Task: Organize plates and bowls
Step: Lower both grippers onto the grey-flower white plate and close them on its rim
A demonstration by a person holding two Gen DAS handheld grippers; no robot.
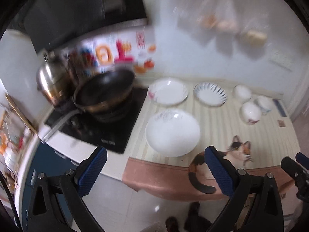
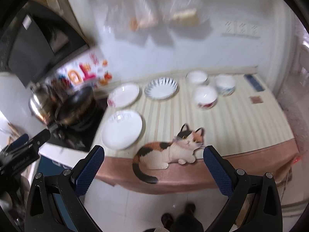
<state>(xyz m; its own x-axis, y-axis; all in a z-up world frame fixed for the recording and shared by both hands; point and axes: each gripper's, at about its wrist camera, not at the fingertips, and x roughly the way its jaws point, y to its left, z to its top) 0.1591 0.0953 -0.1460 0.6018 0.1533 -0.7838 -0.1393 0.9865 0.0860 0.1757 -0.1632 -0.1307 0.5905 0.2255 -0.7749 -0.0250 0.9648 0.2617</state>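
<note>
Three plates lie on the striped table mat: a large white plate [image 1: 172, 132] [image 2: 122, 129] nearest, a white plate with red marks [image 1: 167, 93] [image 2: 123, 95] behind it, and a blue-striped plate [image 1: 210, 94] [image 2: 161, 87] to its right. Three white bowls [image 1: 250, 113] [image 2: 205, 97] stand in a cluster at the right: one plain [image 1: 242, 91] [image 2: 196, 77], one with blue marks [image 1: 265, 102] [image 2: 225, 85]. My left gripper [image 1: 155, 167] is open and empty, above the table's front edge before the large plate. My right gripper [image 2: 153, 166] is open and empty, above the cat picture.
A black stove [image 1: 100, 127] [image 2: 77, 137] with a dark pan [image 1: 104, 94] [image 2: 74, 106] and a steel kettle [image 1: 51, 79] [image 2: 39, 104] stands left of the mat. A cat picture [image 2: 170, 150] marks the mat's front. A wall [image 1: 212, 54] runs behind. Shoes [image 2: 177, 218] show on the tiled floor below.
</note>
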